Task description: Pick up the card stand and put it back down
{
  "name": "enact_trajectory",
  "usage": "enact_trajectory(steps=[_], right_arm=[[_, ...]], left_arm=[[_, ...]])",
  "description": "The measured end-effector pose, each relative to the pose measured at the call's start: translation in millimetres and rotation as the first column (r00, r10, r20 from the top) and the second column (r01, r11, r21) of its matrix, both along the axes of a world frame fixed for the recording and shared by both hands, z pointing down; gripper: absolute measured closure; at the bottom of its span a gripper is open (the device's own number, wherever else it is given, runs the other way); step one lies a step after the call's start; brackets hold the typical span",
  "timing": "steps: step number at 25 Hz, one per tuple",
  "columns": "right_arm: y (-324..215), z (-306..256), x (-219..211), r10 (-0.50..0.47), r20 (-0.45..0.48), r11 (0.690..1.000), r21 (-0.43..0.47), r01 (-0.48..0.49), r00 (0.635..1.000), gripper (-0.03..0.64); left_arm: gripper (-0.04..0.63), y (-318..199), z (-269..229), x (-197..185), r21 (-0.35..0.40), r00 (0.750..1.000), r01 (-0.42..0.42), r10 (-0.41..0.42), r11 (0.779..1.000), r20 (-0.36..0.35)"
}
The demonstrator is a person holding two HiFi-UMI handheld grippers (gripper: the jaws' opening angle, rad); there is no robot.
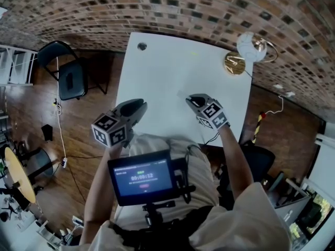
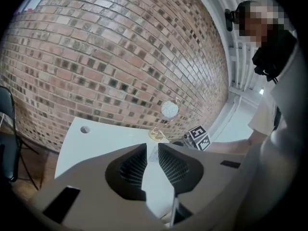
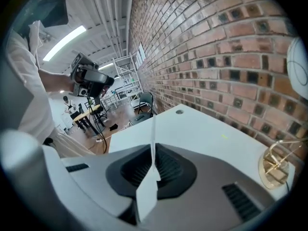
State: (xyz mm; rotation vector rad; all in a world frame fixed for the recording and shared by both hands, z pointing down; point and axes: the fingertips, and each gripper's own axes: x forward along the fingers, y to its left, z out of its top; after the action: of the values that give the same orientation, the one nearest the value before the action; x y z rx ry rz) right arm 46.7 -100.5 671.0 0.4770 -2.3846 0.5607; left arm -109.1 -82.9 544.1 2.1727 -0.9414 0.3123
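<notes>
Card stand (image 1: 235,64) sits upright at the far right corner of the white table (image 1: 167,67), close to the brick wall (image 1: 157,9). It has a gold round base, a wire loop and a white disc (image 1: 252,46) at the top. Neither gripper touches it, and both are well apart from it over the near half of the table. Right gripper (image 3: 154,148) is closed, fingers (image 3: 173,170) pressed together on a thin white slip (image 3: 149,182) seen edge-on. Slip sticks out past the fingertips and also hangs back toward the camera, pinched between the dark ribbed pads, nothing else in the grip. Left gripper (image 2: 152,146) is open a little, fingers (image 2: 131,170) with a narrow gap at the tips that widens toward the camera. Only bare table shows through that gap, nothing held, nothing touched. Head view has the left gripper over the near left table edge and the right gripper over the near right part, both pointing away from the person toward the wall, marker cubes up. Left gripper view shows the stand beyond the fingertips, with the right gripper's cube just right of it. Right gripper view has the stand's base at the right edge. Small screen (image 1: 144,178) on the person's chest rig shows below both grippers in the head view. Black chair (image 1: 70,77) stands on the wood floor left of the table. Small round hole (image 1: 142,46) is near the far left table corner.
</notes>
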Motion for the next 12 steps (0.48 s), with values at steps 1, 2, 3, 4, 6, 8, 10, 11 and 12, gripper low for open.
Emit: enact_trajectory(steps=[1, 2, 3, 4, 6, 8, 10, 11, 12], right_arm=[[1.5, 4.8, -1.2, -0.002, -0.002, 1.000, -0.007, 0.002, 1.000, 0.584], [2.8, 9.5, -2.3, -0.002, -0.003, 1.000, -0.014, 0.002, 1.000, 0.586], [3.7, 14.6, -3.2, 0.000, -0.005, 1.000, -0.021, 0.000, 1.000, 0.585], [4.3, 20.2, -3.9, 0.002, -0.006, 1.000, -0.027, -0.002, 1.000, 0.584], [4.9, 32.0, -4.8, 0.006, -0.007, 0.999, -0.041, -0.006, 1.000, 0.586], [5.5, 44.2, -5.1, 0.012, -0.009, 0.998, -0.060, -0.013, 1.000, 0.584], [6.1, 56.2, -5.5, 0.018, -0.012, 0.997, -0.079, -0.019, 1.000, 0.584], [6.4, 61.4, -6.3, 0.017, -0.015, 0.996, -0.085, -0.018, 1.000, 0.584], [6.9, 65.8, -7.6, 0.013, -0.017, 0.996, -0.090, -0.015, 1.000, 0.584]], left_arm=[[0.518, 1.5, 1.5, -0.4, -0.003, 1.000, 0.002, -0.002, 1.000, 0.001], [0.518, 2.7, 2.9, -1.0, -0.005, 1.000, 0.005, -0.005, 1.000, 0.002], [0.518, 3.7, 4.3, -1.6, -0.008, 1.000, 0.008, -0.008, 1.000, 0.002], [0.518, 4.5, 5.4, -1.9, -0.010, 1.000, 0.011, -0.011, 1.000, 0.001], [0.518, 5.9, 6.9, -1.5, -0.016, 1.000, 0.015, -0.015, 1.000, -0.001], [0.518, 8.1, 8.2, -1.1, -0.023, 1.000, 0.017, -0.017, 1.000, -0.001], [0.518, 9.5, 9.6, -1.8, -0.024, 1.000, 0.022, -0.022, 0.999, 0.000], [0.518, 10.1, 10.0, -2.0, -0.025, 1.000, 0.023, -0.023, 0.999, 0.002], [0.518, 10.8, 10.1, -2.1, -0.027, 1.000, 0.023, -0.023, 0.999, 0.003]])
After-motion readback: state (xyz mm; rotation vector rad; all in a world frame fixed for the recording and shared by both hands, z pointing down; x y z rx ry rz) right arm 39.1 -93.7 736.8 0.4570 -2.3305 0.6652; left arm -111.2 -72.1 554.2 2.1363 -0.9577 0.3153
